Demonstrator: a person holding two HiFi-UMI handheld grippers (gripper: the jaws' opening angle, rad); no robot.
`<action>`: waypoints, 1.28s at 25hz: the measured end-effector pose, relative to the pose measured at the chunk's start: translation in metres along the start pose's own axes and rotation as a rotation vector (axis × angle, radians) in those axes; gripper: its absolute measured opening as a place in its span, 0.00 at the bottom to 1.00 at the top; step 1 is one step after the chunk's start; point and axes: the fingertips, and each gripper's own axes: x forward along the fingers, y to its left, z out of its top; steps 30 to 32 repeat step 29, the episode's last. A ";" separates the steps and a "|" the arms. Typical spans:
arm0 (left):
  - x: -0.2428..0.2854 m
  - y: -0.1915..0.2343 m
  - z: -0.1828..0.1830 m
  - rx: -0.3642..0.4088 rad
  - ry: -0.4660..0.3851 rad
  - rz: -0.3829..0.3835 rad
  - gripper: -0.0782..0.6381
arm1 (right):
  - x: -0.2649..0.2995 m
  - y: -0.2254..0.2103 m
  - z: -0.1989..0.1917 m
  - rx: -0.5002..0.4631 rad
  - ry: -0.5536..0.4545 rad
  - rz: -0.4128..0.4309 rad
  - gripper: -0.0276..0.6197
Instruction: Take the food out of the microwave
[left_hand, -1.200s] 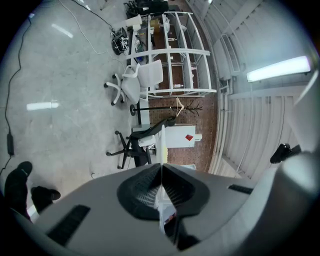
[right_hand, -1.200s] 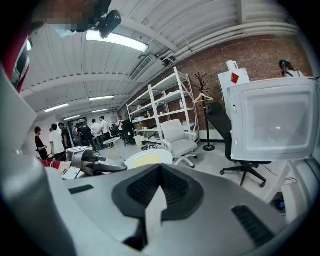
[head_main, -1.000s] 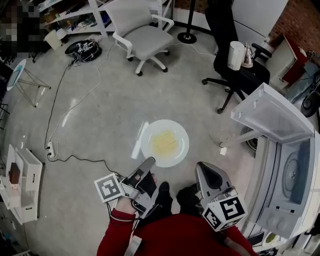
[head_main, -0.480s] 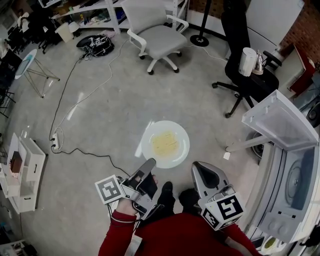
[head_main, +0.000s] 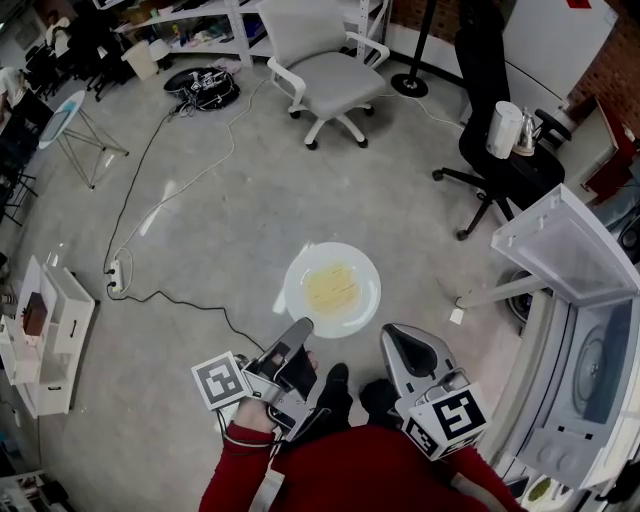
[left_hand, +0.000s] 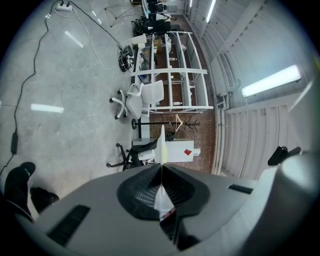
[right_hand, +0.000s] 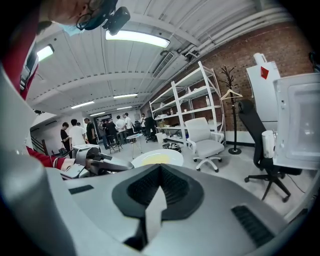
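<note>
Carrying the plate (head_main: 300, 272) of food (head_main: 332, 288) farther left of the microwave (head_main: 585, 385) than a second ago, my left gripper (head_main: 300, 328) clamps its rim; my right gripper (head_main: 395, 340) is closed, empty. Food's out, I'd judge.

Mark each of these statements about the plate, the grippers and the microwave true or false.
1. The left gripper has its jaws shut on the rim of the plate. True.
2. The right gripper also grips the plate. False: its jaws are shut on nothing and it is apart from the plate.
3. The microwave is closed. False: its door stands open.
4. The plate carries yellow food. True.
5. The plate sits inside the microwave. False: it is held out over the floor, to the left of the microwave in the head view.
</note>
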 end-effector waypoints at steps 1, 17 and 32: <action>-0.001 0.000 0.001 0.000 -0.002 0.000 0.13 | 0.000 0.002 0.000 -0.001 0.000 0.005 0.06; -0.011 -0.001 0.000 0.003 -0.006 -0.012 0.13 | -0.004 0.009 -0.003 -0.022 -0.001 -0.009 0.06; -0.018 -0.003 0.000 0.005 -0.010 -0.017 0.13 | -0.007 0.016 -0.005 -0.020 -0.004 -0.007 0.06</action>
